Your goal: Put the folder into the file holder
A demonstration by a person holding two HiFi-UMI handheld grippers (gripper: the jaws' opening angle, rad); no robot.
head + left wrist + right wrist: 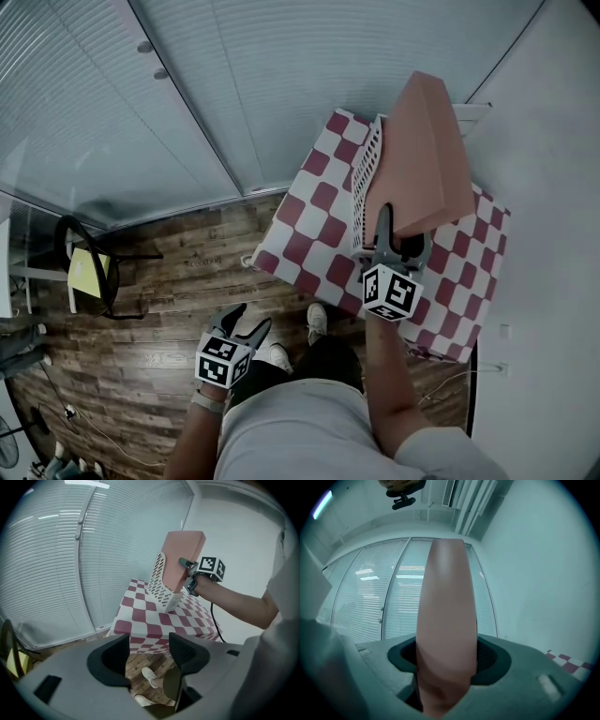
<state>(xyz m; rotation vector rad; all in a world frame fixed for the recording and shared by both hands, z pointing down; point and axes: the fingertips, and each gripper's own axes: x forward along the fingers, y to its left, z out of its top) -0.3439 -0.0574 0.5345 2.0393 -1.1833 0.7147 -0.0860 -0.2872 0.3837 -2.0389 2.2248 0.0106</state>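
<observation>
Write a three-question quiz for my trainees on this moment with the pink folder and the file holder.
1. True or false: the left tongs hold the folder.
2. The file holder stands on: A) a checkered tablecloth; B) the wooden floor; C) a chair.
3. Fill the gap: the folder is gripped by the ___ tongs.

Key: 1 false, the left tongs are open and empty; 2 A; 3 right, the right tongs are closed on the folder.
</observation>
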